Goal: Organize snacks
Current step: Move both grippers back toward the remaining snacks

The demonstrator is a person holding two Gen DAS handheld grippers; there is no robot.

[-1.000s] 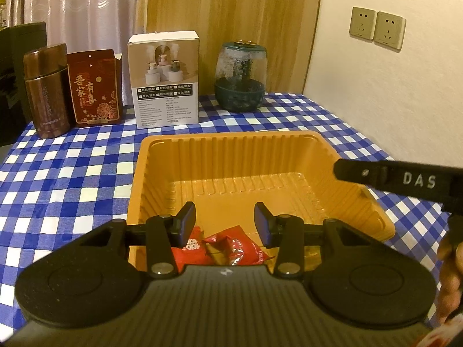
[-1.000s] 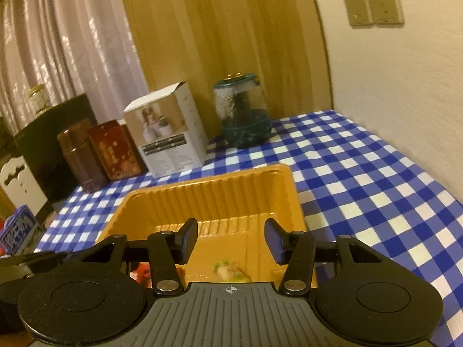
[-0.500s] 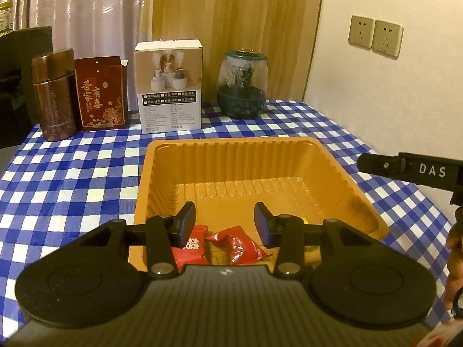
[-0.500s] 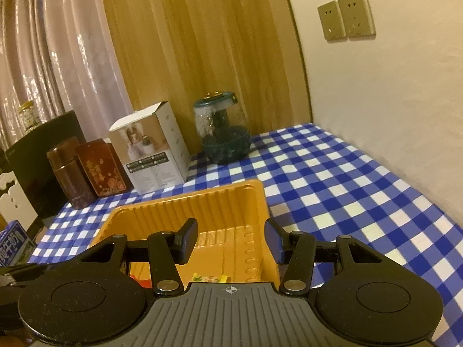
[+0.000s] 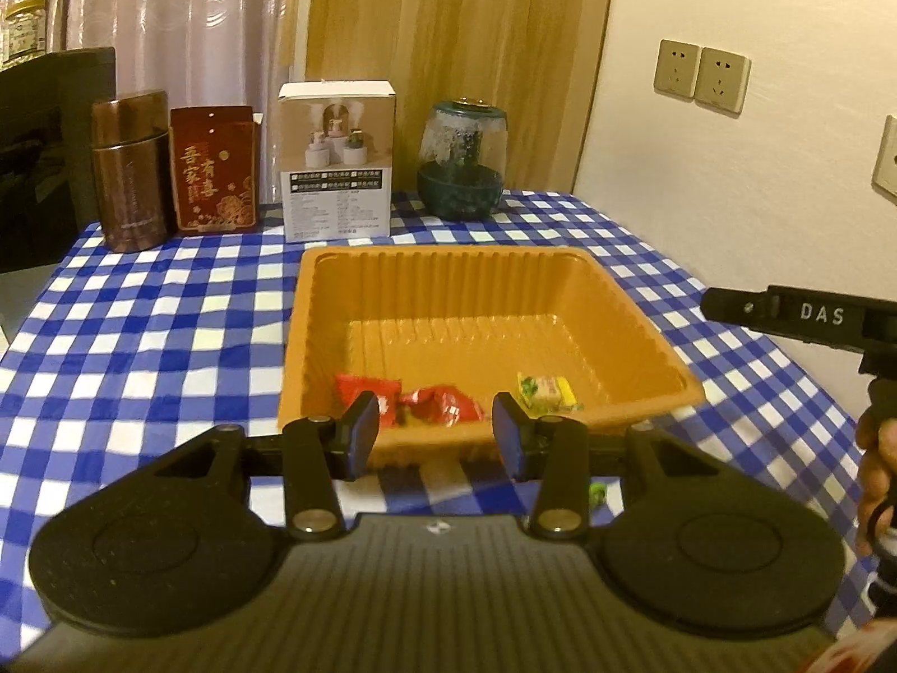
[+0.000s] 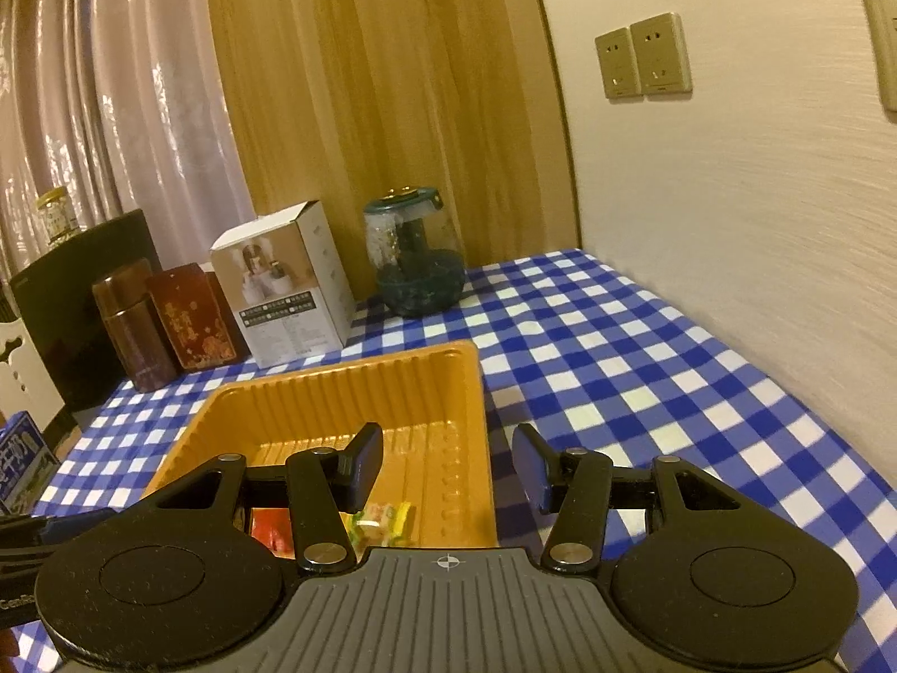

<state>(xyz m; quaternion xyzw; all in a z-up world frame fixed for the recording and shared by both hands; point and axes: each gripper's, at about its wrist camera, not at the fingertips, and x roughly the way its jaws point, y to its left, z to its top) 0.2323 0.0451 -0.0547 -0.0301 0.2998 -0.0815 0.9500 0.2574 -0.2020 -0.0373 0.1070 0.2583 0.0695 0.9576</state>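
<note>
Both hand-held grippers pulled back from orange tray (image 5: 644, 314); left hand-held gripper (image 5: 430, 436) and right hand-held gripper (image 6: 448, 465) open, empty. Red snacks (image 5: 443, 405), green-yellow candy (image 5: 546, 391) in tray.

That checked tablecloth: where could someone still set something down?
The blue-and-white checked tablecloth lies bare left of the orange plastic tray, and right of it toward the cream wall. The tray's far half is bare too. It is crowded along the back, where the brown canister, red box, white carton and green-based glass jar stand.
</note>
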